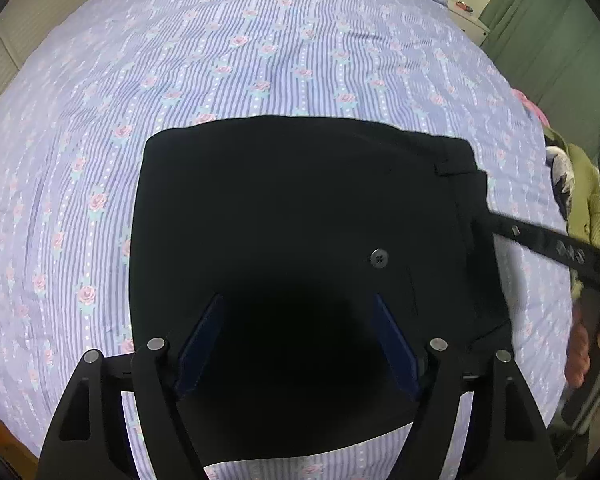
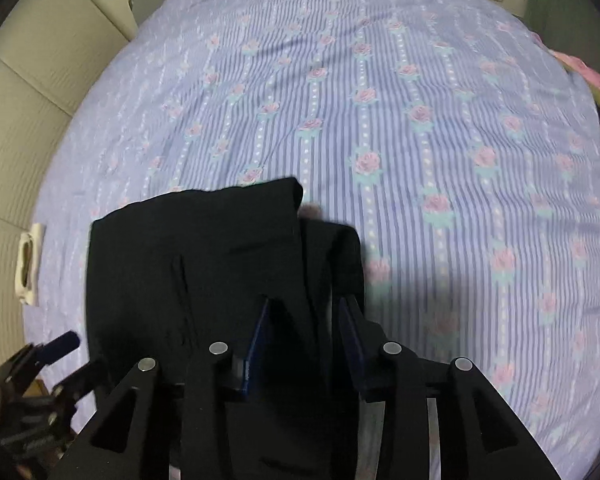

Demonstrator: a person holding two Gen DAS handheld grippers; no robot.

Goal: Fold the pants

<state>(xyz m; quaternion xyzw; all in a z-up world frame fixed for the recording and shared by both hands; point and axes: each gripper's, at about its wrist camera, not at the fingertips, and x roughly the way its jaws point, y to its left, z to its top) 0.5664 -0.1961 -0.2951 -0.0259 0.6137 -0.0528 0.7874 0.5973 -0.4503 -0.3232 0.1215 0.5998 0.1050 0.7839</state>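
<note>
Nearest the left wrist camera, the left gripper (image 1: 298,340) hangs over the black pants (image 1: 292,216) with its two blue-padded fingers (image 1: 202,344) spread wide and nothing caught between them. The pants lie folded into a compact dark block on the bed sheet (image 1: 228,60), a round button (image 1: 379,258) and a belt loop (image 1: 452,168) showing on the top layer toward the right edge. At that right edge the right gripper (image 1: 496,222) reaches in as a dark bar with screws; from this view its fingertips are lost against the black cloth.

In the right wrist view the right gripper (image 2: 306,336) has its fingers (image 2: 262,332) partly apart, with a raised fold of the pants (image 2: 204,264) running between them; whether the pads press on the cloth cannot be told. The left gripper (image 2: 66,342) shows low at the left, beside the garment's edge.

The sheet (image 2: 380,100) is lavender with fine stripes, dotted bands and rows of pink roses, lightly wrinkled, and covers the whole bed. Beyond its left side runs a cream padded wall (image 2: 32,80). At the right edge of the bed lies a heap of clothes (image 1: 576,188) in olive, pink and white. Farthest off stand a white nightstand (image 1: 466,16) and a green curtain (image 1: 560,40)
</note>
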